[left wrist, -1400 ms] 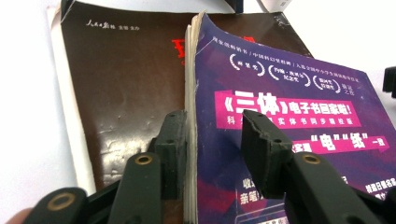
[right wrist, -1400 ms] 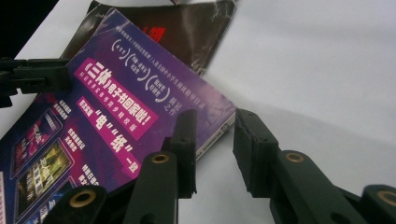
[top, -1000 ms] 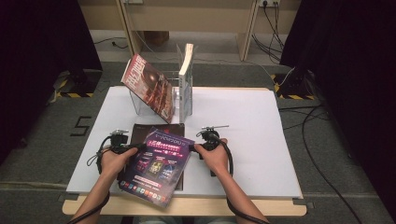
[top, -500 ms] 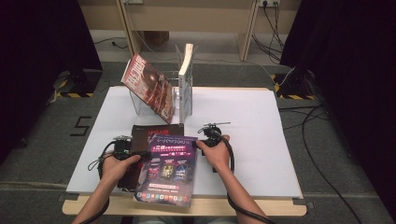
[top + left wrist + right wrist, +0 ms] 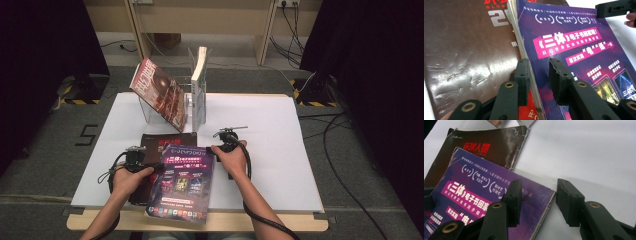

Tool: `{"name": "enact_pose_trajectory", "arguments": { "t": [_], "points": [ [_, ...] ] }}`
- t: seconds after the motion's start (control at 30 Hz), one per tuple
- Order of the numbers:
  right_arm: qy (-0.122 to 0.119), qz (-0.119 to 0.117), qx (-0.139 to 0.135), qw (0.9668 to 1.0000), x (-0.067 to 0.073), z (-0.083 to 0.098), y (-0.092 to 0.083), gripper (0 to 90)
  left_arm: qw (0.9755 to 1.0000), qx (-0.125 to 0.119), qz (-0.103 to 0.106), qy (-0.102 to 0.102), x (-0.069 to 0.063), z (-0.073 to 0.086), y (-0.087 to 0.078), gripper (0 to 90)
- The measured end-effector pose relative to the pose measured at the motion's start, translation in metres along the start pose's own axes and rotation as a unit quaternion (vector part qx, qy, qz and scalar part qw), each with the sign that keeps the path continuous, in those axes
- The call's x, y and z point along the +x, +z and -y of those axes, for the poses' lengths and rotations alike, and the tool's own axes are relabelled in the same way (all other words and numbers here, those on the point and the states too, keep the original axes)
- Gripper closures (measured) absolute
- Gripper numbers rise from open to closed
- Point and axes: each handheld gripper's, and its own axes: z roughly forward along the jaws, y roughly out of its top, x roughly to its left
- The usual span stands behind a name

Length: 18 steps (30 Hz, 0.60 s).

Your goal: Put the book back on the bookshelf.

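The glossy purple magazine (image 5: pixel 181 182) has slid toward the table edge since the earlier frame. The left gripper (image 5: pixel 537 68) clamps its spine edge; the right gripper (image 5: pixel 537 195) has just been opening, its jaws astride the magazine's corner without pressing it. Filing it in the clear acrylic rack (image 5: pixel 192 102) remains undone.

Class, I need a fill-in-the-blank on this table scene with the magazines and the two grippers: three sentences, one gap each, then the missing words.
1. The left gripper grips the ______ magazine at its edge.
2. That magazine lies partly on top of a dark ______ magazine.
3. The right gripper has its jaws ______, pressing on nothing.

Missing words: purple; brown; open
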Motion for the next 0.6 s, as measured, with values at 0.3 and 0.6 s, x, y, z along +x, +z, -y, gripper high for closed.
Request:
{"name": "enact_pose_trajectory", "arguments": {
  "t": [0.3,0.6],
  "points": [
    [0.013,-0.011,-0.003,0.9999,-0.002,0.0,0.001,58.4,0.9999,-0.004,-0.011,-0.006,-0.003,0.001,0.0,69.4],
    [0.055,-0.046,-0.04,0.9966,-0.004,0.001,-0.012,65.0,0.999,-0.009,-0.044,0.0,-0.013,0.003,0.0,70.2]
  ]
}}
